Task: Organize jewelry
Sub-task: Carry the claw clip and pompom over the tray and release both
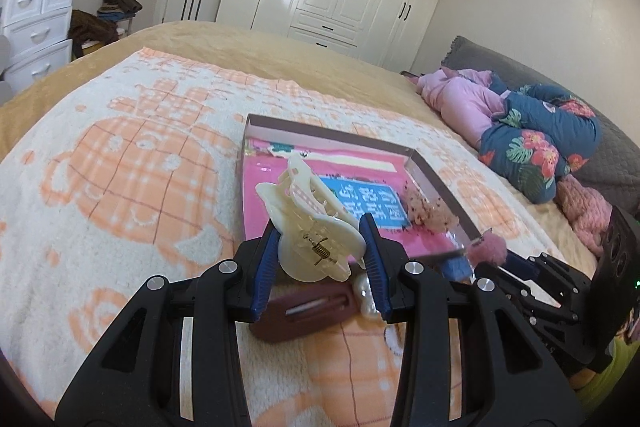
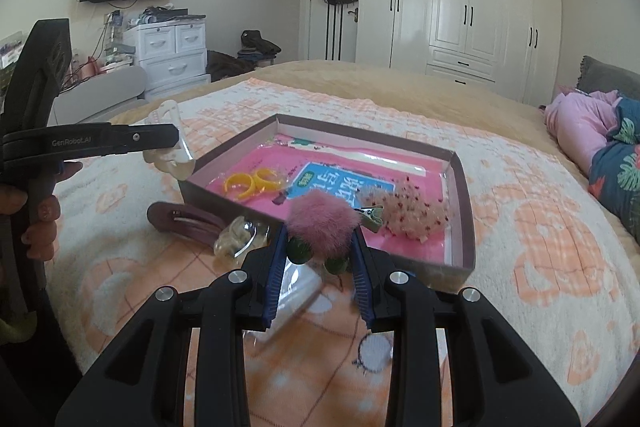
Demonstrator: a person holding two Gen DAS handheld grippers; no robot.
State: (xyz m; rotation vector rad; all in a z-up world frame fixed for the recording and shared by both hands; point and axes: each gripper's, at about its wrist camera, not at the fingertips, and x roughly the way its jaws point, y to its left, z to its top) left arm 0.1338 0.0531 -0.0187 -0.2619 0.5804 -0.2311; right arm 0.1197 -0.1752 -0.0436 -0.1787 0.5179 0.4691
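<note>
My left gripper (image 1: 322, 247) is shut on a cream claw hair clip (image 1: 308, 219), held above the blanket just in front of the shallow box (image 1: 436, 183). In the right wrist view the same gripper (image 2: 174, 139) and clip (image 2: 172, 155) hang left of the box (image 2: 464, 187). My right gripper (image 2: 320, 251) is shut on a pink pom-pom piece with green beads (image 2: 322, 223), at the box's near edge. Inside the box lie two yellow rings (image 2: 252, 183) and a fluffy pink-white flower piece (image 2: 408, 213).
A maroon snap clip (image 2: 184, 223) and a clear clip (image 2: 238, 239) lie on the orange-and-white blanket in front of the box. A clear packet (image 2: 300, 291) sits under my right gripper. Folded bedding (image 2: 592, 135) lies at the right; a hand (image 2: 36, 219) holds the left gripper.
</note>
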